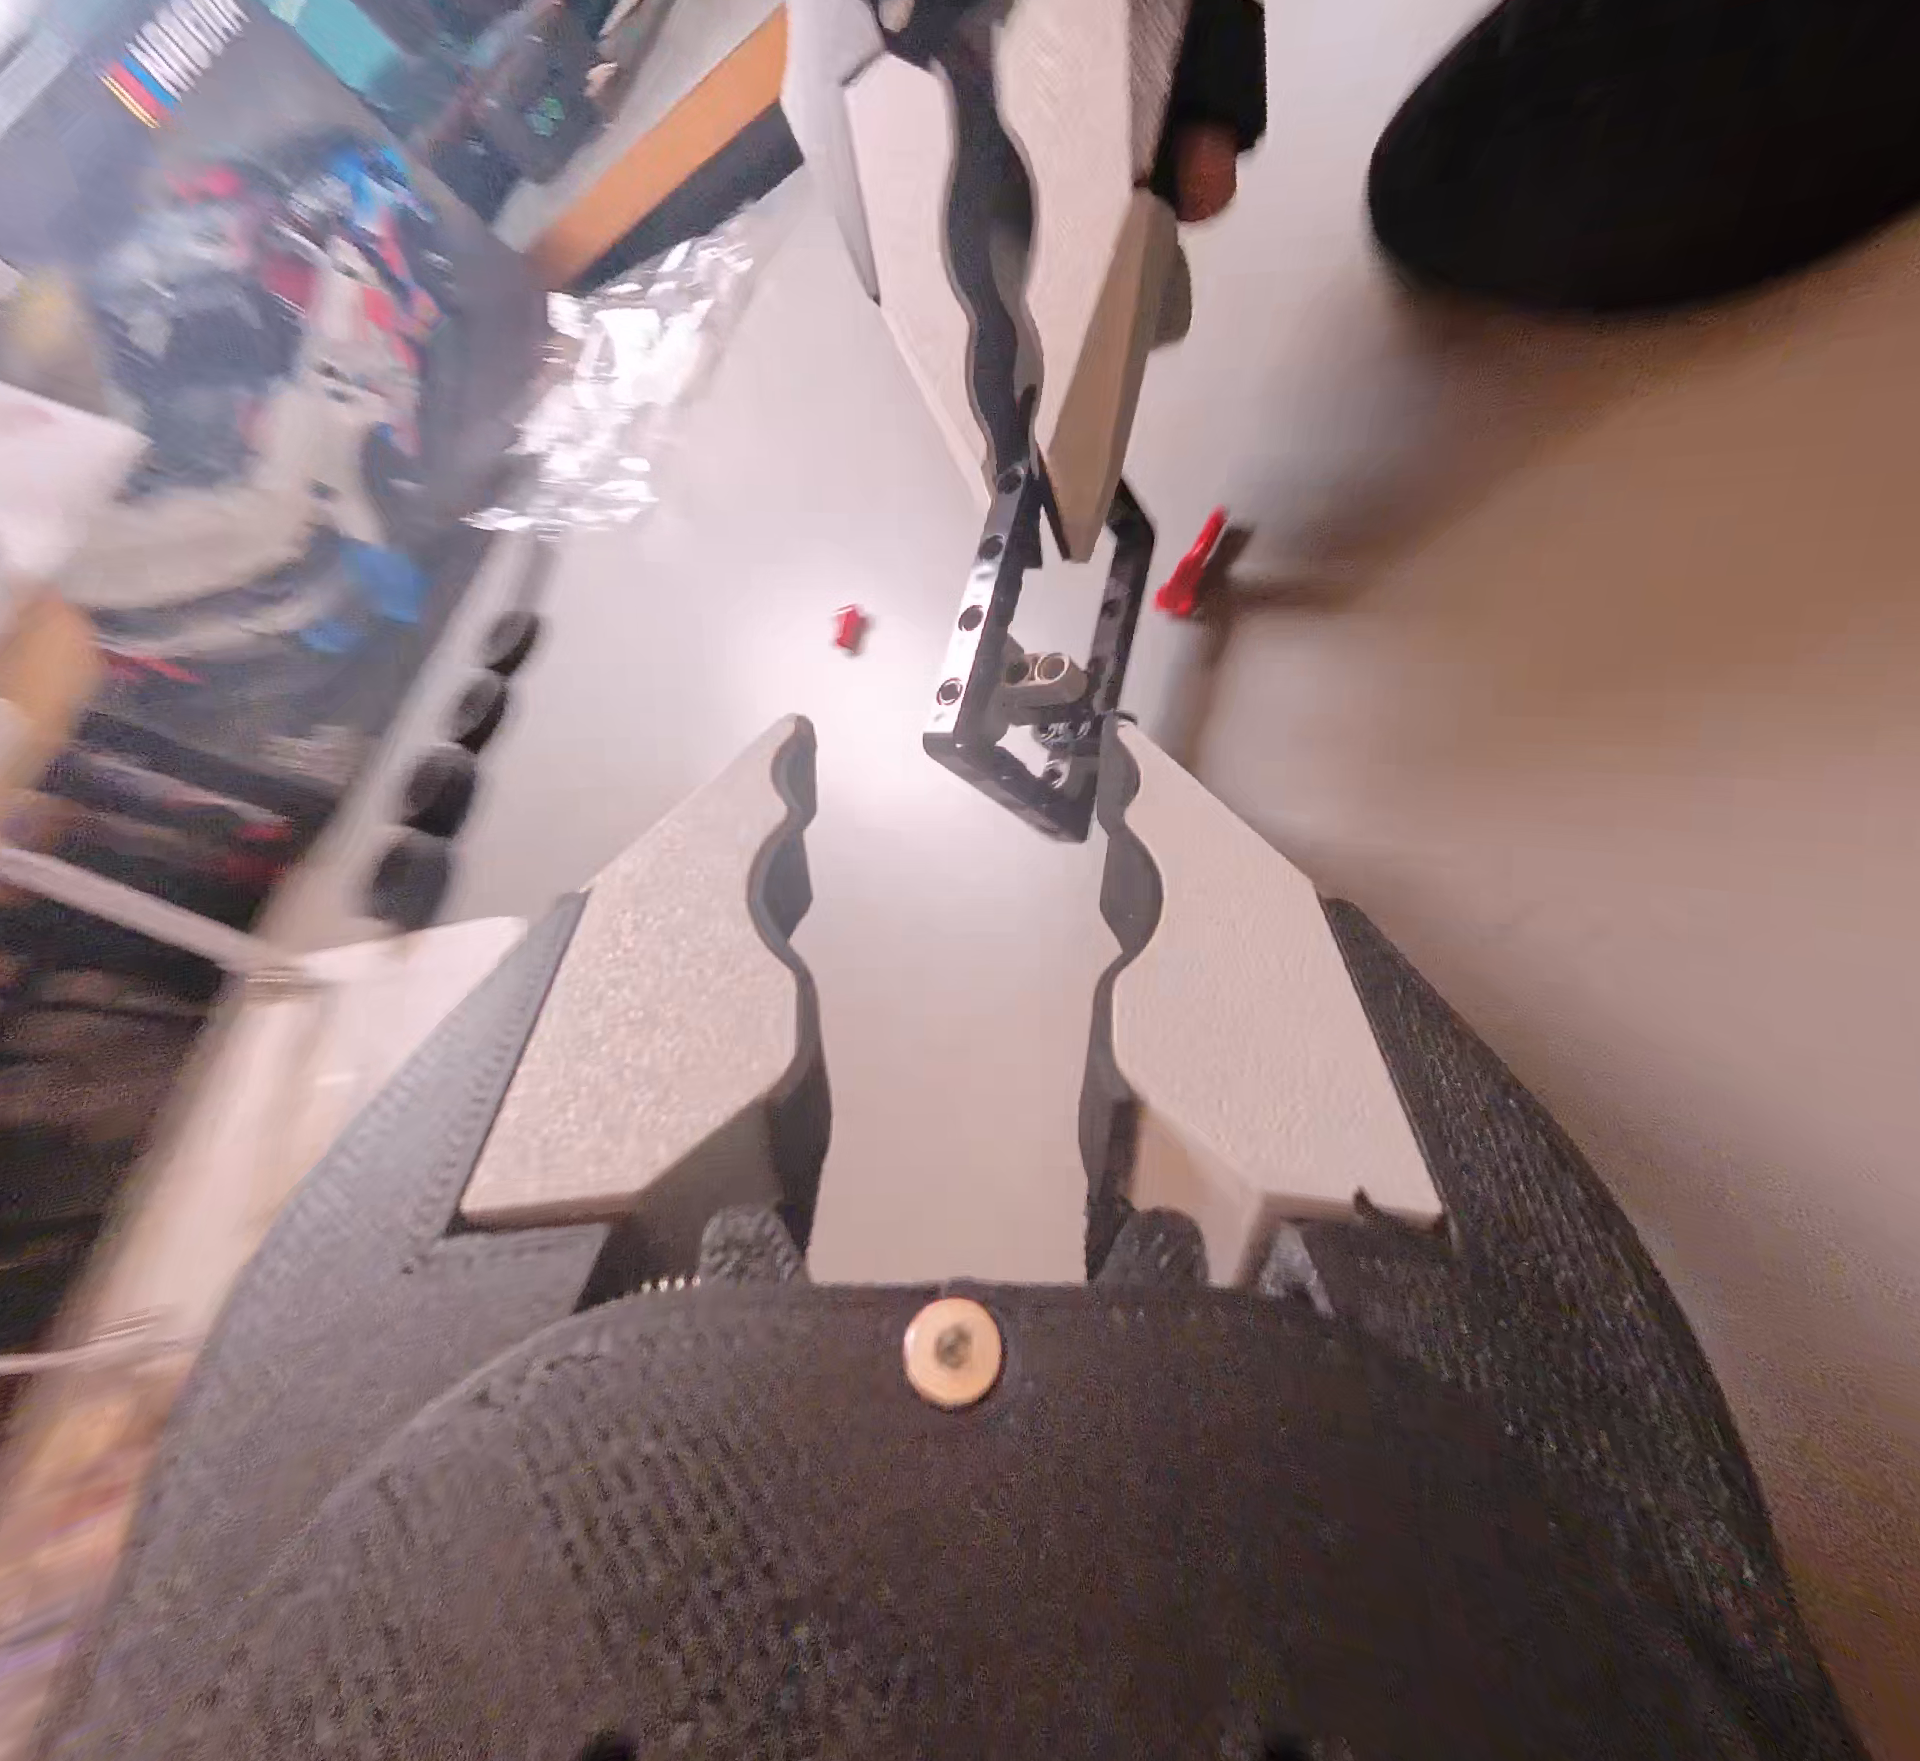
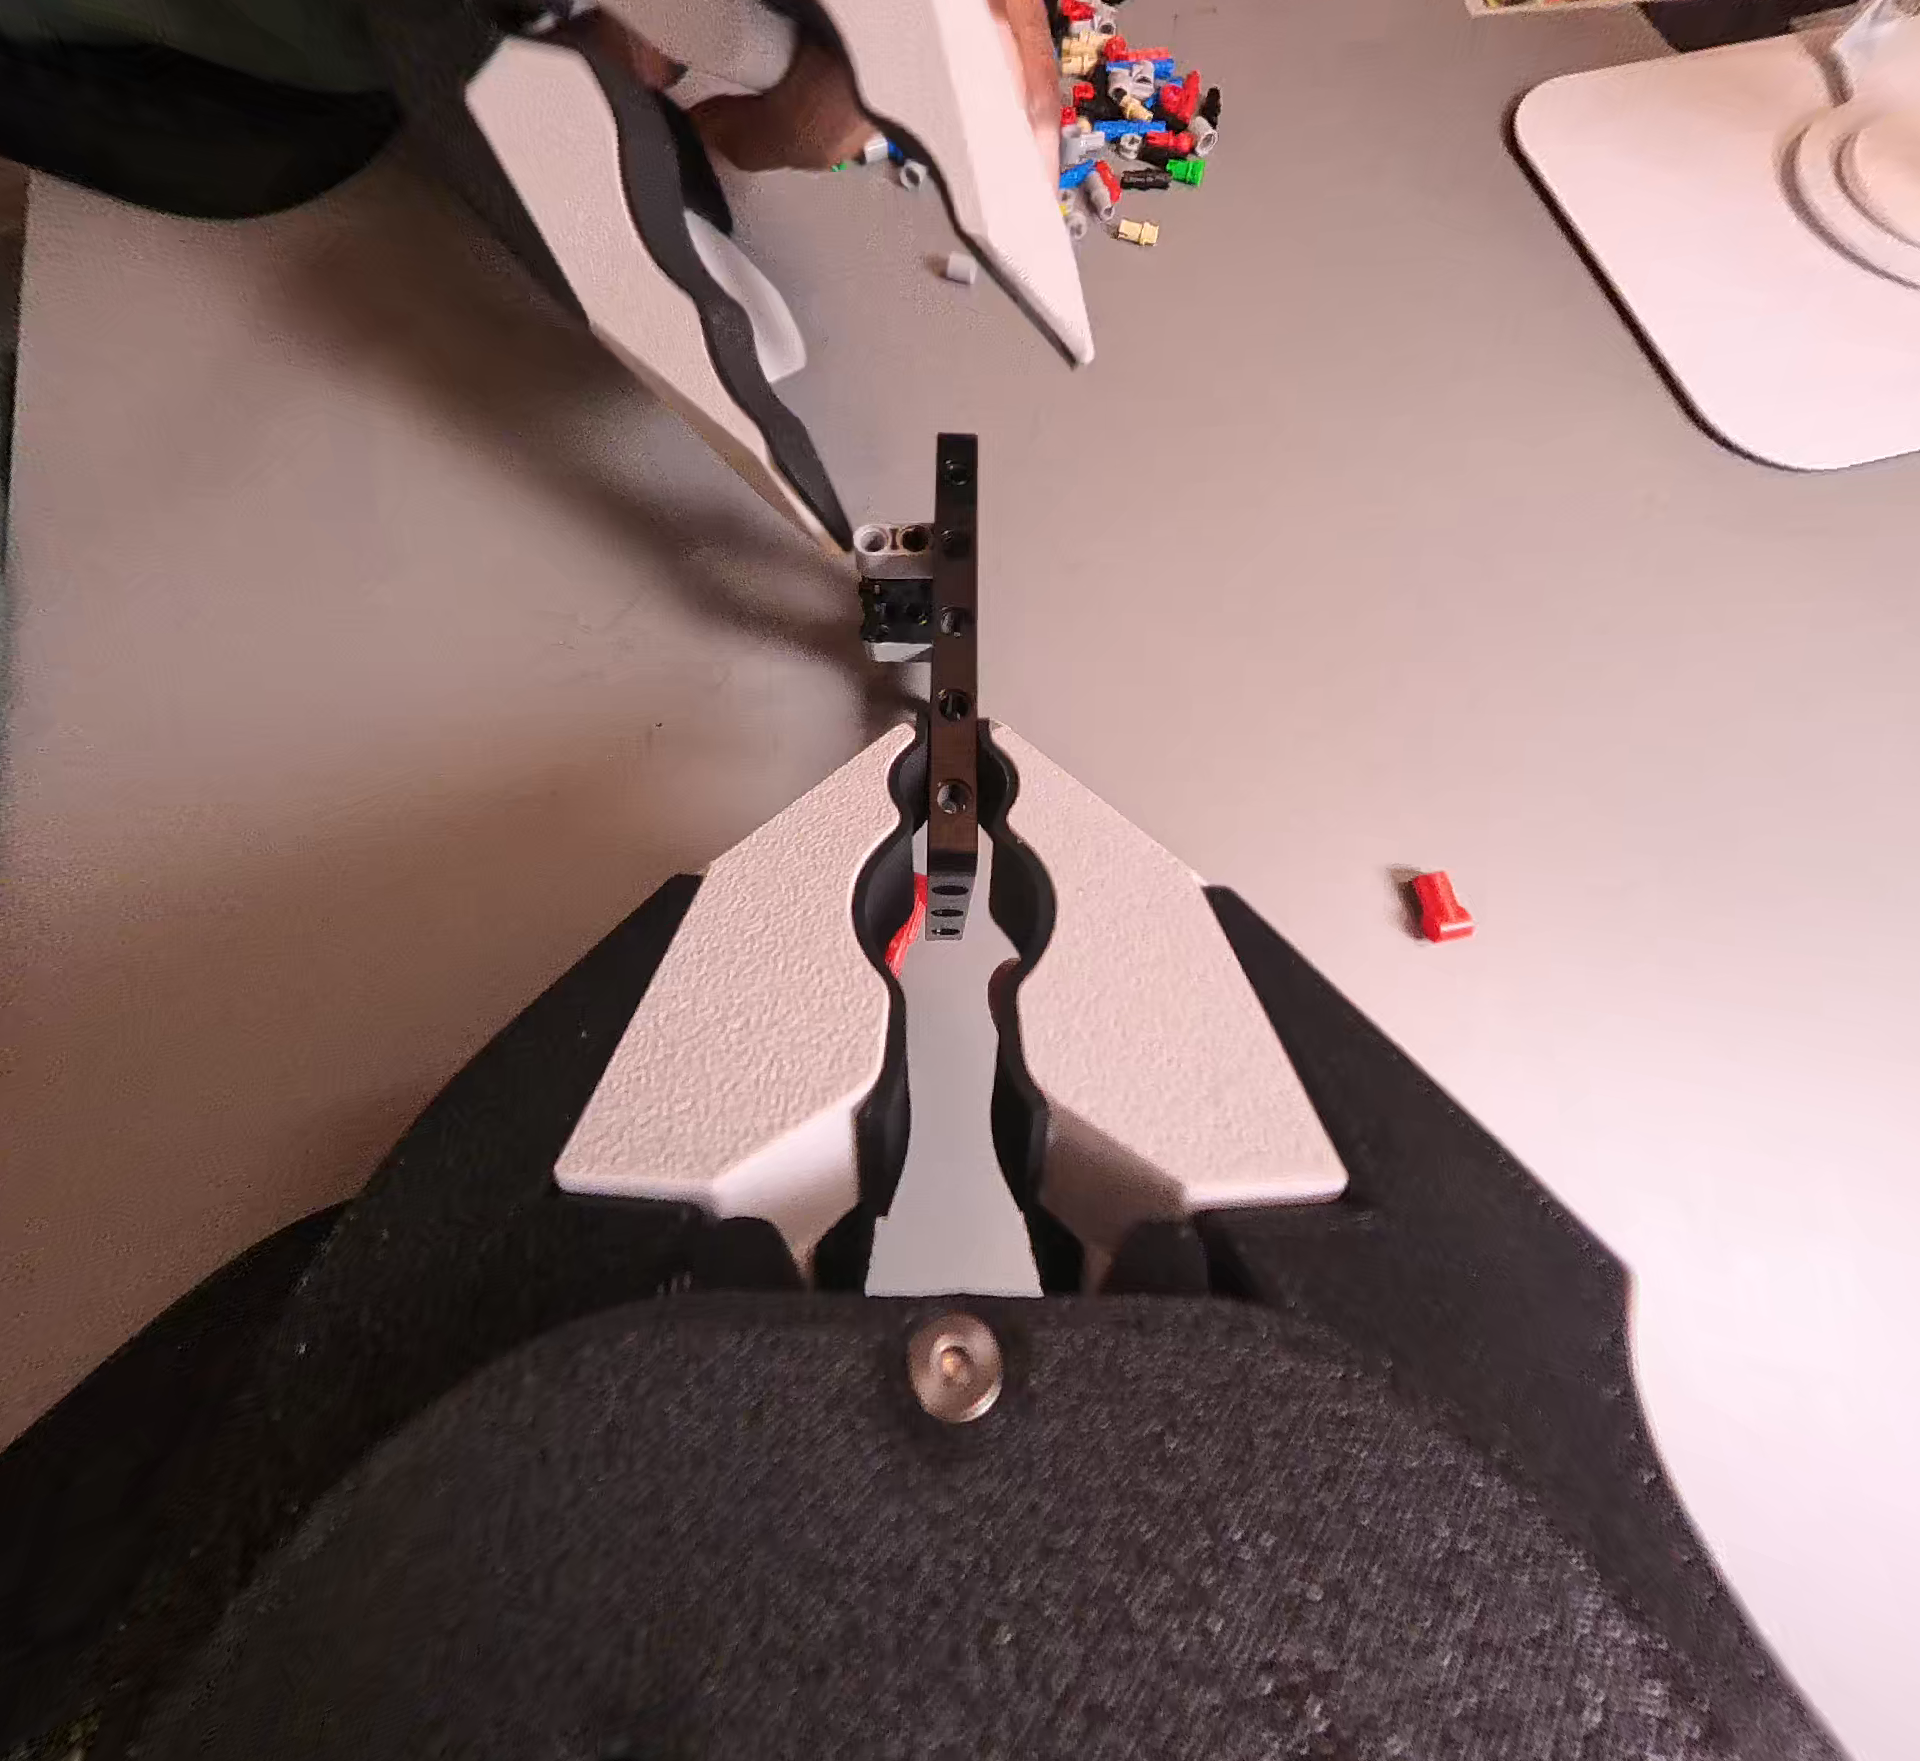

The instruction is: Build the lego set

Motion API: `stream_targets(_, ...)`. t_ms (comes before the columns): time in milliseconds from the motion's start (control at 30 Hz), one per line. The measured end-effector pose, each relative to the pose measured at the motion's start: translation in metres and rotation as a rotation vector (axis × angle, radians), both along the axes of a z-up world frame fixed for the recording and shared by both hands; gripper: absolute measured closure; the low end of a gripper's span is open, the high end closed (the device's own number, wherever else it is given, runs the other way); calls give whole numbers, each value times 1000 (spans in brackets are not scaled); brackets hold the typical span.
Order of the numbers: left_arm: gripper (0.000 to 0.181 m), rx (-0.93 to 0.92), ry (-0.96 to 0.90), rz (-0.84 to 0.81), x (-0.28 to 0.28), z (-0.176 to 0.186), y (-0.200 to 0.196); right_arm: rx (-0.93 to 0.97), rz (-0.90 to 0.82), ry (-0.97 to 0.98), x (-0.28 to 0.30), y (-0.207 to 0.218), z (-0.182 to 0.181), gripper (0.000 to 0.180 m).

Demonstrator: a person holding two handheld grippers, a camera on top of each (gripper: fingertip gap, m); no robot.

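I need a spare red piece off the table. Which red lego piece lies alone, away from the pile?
The small red piece right of the right gripper, lying alone on bare table; other loose reds sit in the mixed pile.

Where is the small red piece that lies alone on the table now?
In the right wrist view, the red piece lies on the grey table, right of the right hand-held gripper holding the black frame, well apart from the parts pile.

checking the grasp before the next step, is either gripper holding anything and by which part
The right gripper is shut on the black rectangular lego frame, clamping one end of it. The left gripper is open and holds nothing.
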State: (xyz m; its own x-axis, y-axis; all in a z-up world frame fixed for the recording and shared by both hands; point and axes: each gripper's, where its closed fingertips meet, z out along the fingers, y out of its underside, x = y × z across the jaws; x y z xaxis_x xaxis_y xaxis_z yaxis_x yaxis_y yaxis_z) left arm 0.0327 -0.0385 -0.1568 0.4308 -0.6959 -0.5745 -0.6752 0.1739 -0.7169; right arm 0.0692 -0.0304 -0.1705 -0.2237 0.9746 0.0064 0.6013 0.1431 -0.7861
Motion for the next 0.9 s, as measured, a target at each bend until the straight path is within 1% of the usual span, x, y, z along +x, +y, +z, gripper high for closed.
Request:
stream_targets(67,128,-186,-190,-52,1,1,-5,3,19,19,1,-3,2,174)
stream_targets(133,125,-342,-334,-82,1,1,-7,7,43,54,-1,-7,8,175)
stream_targets(200,130,-400,-394,-116,3,1,-11,-19,56,59,-3,-11,11,175)
stream_targets(267,137,-483,-462,-200,12,6,-24,-19,77,88,-5,-13,15,174)
stream_targets(333,138,-580,-550,-253,17,13,-31,30,134,108,-5,-18,17,175)
stream_targets(367,142,-636,-585,-283,18,15,-36,63,170,109,-4,-20,18,175)
stream_targets(433,148,-798,-639,-324,21,15,-44,112,257,98,-2,-28,19,175)
stream_targets(533,142,-1083,-709,-399,26,14,-61,168,395,63,1,-40,21,175)
stream_targets(600,141,-1215,-764,-430,29,17,-67,215,468,35,2,-43,24,174)
stream_targets(733,142,-1375,-883,-460,32,26,-71,285,588,-6,4,-50,29,174)
stream_targets(833,150,-1424,-907,-398,38,21,-69,326,627,-34,5,-50,28,174)
stream_targets(900,149,-1428,-908,-364,41,18,-68,339,637,-42,5,-51,26,174)
